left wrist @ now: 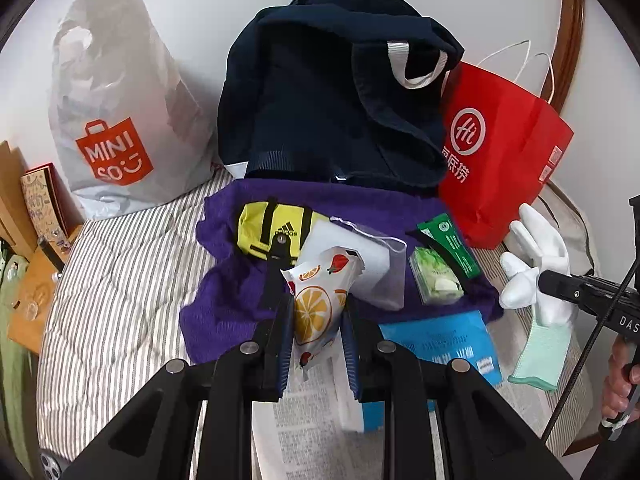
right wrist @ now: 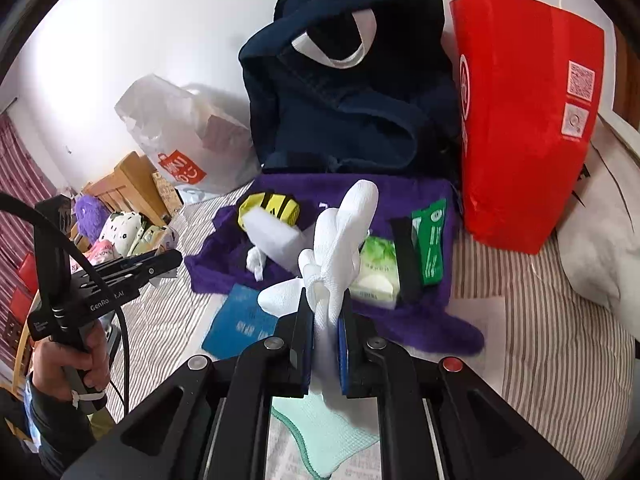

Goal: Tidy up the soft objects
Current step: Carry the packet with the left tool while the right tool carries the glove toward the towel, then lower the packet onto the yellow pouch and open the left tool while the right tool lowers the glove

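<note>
My left gripper (left wrist: 316, 312) is shut on a fruit-print packet (left wrist: 316, 304) and holds it above the purple towel (left wrist: 224, 300). My right gripper (right wrist: 325, 312) is shut on a white glove with a mint cuff (right wrist: 340, 240); the glove also shows in the left wrist view (left wrist: 536, 264). On the towel lie a yellow Adidas pouch (left wrist: 268, 228), a white sponge block (right wrist: 272, 236), a green tissue pack (right wrist: 378, 272) and a green sachet (right wrist: 432, 240). A navy backpack (left wrist: 328, 108) stands behind the towel.
A red paper bag (right wrist: 520, 120) stands right of the backpack, a Miniso plastic bag (left wrist: 116, 120) to the left. A blue booklet (right wrist: 240, 324) lies on the striped bedding (right wrist: 560, 320). A white pillow (right wrist: 600, 248) is at far right. Wooden furniture with plush toys (right wrist: 120, 228) stands at left.
</note>
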